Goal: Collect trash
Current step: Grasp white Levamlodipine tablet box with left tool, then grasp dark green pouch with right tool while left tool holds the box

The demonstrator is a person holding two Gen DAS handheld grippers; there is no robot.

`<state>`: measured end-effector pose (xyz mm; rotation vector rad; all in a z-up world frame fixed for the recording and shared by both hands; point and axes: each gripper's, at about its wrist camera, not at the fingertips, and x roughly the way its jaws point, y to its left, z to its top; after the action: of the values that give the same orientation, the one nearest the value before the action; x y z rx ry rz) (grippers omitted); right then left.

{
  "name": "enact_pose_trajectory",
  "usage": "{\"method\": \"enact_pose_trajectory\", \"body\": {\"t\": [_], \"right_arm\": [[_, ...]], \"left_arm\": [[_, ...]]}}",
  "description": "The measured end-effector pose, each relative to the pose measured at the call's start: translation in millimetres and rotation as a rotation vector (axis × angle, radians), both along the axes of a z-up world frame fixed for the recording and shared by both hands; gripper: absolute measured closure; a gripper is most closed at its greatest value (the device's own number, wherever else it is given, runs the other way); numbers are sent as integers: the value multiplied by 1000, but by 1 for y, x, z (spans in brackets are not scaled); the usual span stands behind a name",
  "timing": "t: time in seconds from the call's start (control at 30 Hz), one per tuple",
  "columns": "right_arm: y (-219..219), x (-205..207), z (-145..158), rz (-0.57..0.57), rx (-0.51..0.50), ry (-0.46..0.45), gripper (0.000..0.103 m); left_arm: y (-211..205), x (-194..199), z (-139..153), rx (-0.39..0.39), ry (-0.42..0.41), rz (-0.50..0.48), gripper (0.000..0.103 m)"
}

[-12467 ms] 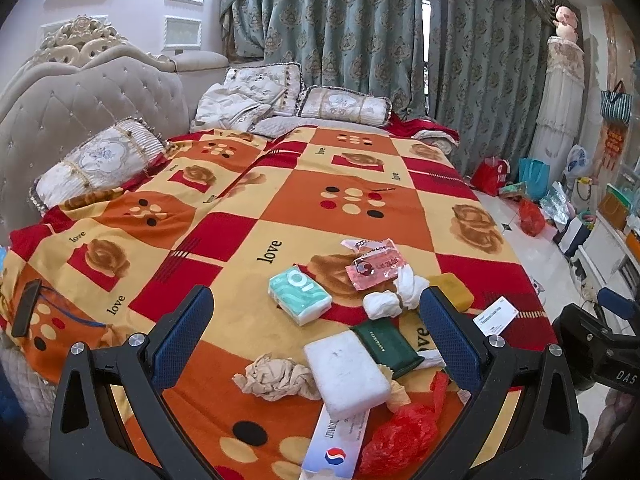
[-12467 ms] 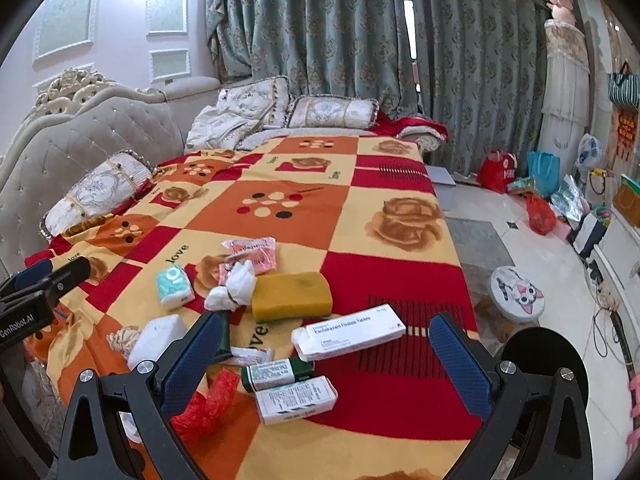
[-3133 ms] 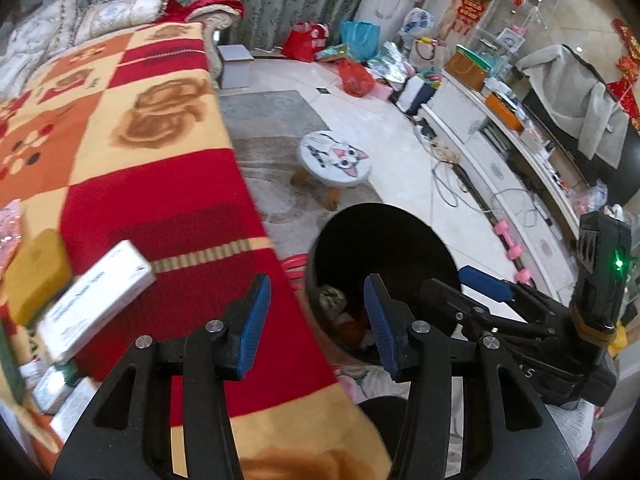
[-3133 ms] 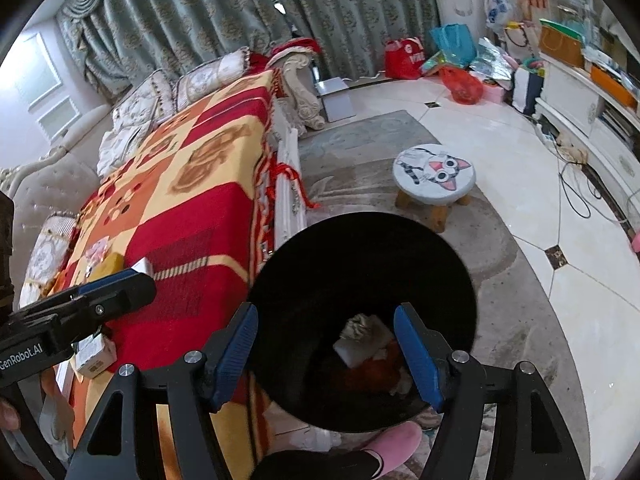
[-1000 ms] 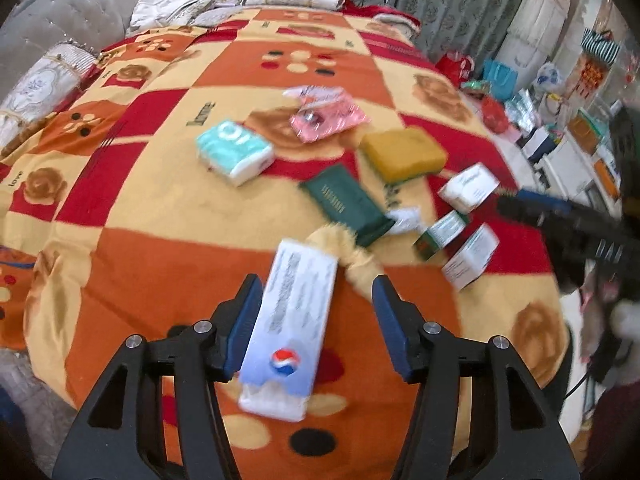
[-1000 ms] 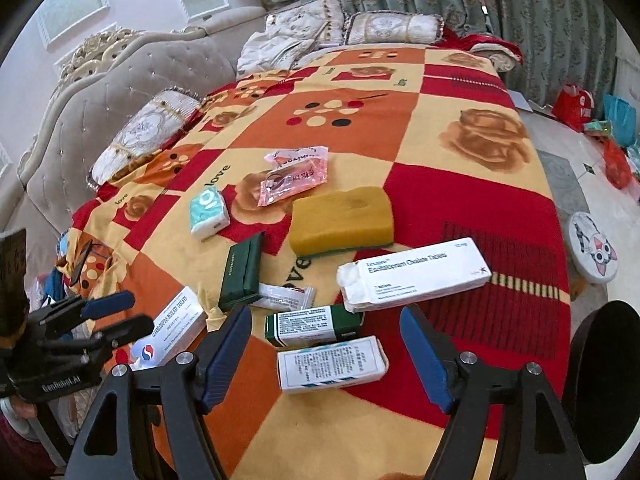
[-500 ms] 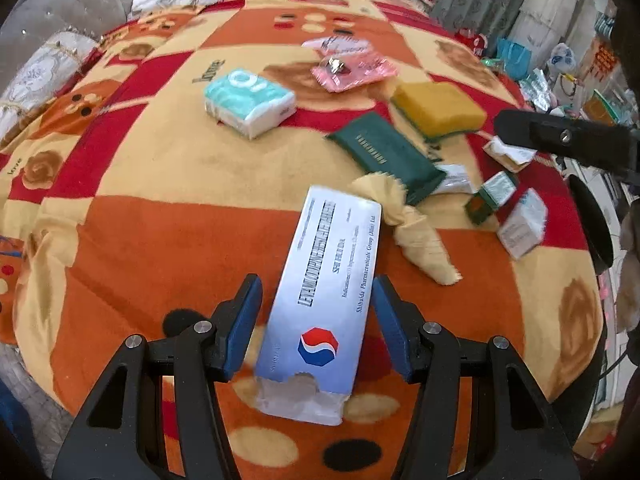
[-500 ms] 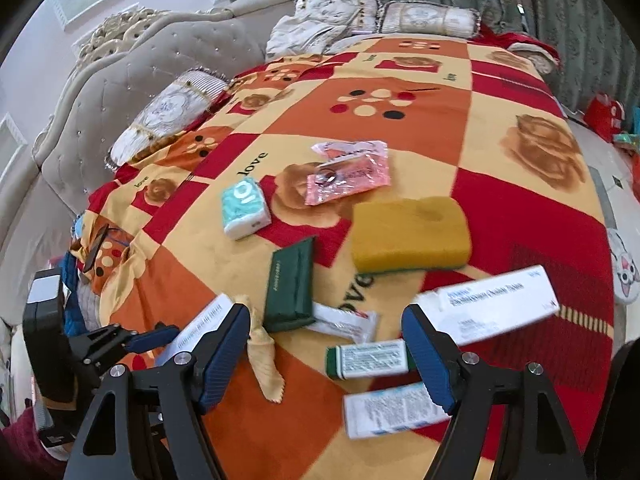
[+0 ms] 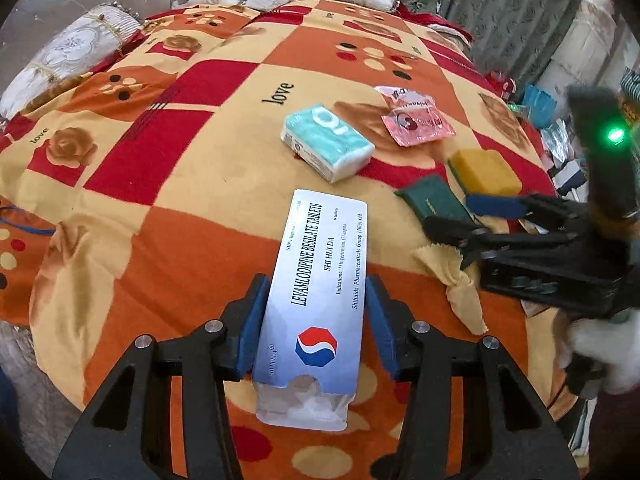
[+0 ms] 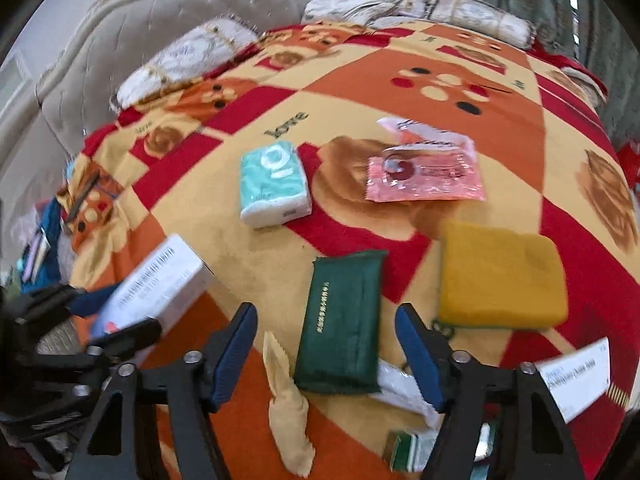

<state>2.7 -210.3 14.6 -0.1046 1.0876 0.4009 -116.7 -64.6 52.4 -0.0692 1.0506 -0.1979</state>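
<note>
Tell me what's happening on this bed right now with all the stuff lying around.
A person is clearing trash off the blanket with a claw in each hand. The left claw straddles the torn blue tablet box, jaws closing in, though a firm grip isn't evident yet. The right claw is lowered around the dark green packet, closing but not touching. The tissue pack, pink sachet and yellow sponge lie untouched.

1. White tablet box point(image 9: 320, 280): "LEVAMLODIPINE BESILATE TABLETS", "SHI HUI DA", "Shihuida Pharmaceuticals Group"; red-and-blue octagonal logo.
2. Blanket point(image 9: 192, 168): the word "love" printed repeatedly.
3. Green pouch point(image 10: 344, 316): gold lettering, illegible.
</note>
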Motion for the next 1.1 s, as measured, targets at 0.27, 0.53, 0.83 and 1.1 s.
{"method": "enact_pose_trajectory", "body": {"t": [0.27,0.53,0.83,1.1], "right_arm": [[-17,-7,11,-14,71,-46,61],[-50,-37,48,-55,142,-109,61],[-104,-72,70,-139,135,-176,61],[-165,-104,82,-252,126,-214,61]], "left_arm": [[-12,4,8,-25,-16,-10,56],[-50,4,31,-51,-62,-65,56],[-106,-1,48,-55,-94,-156,56],[-158,-7,57,-49,-117,-239,56]]}}
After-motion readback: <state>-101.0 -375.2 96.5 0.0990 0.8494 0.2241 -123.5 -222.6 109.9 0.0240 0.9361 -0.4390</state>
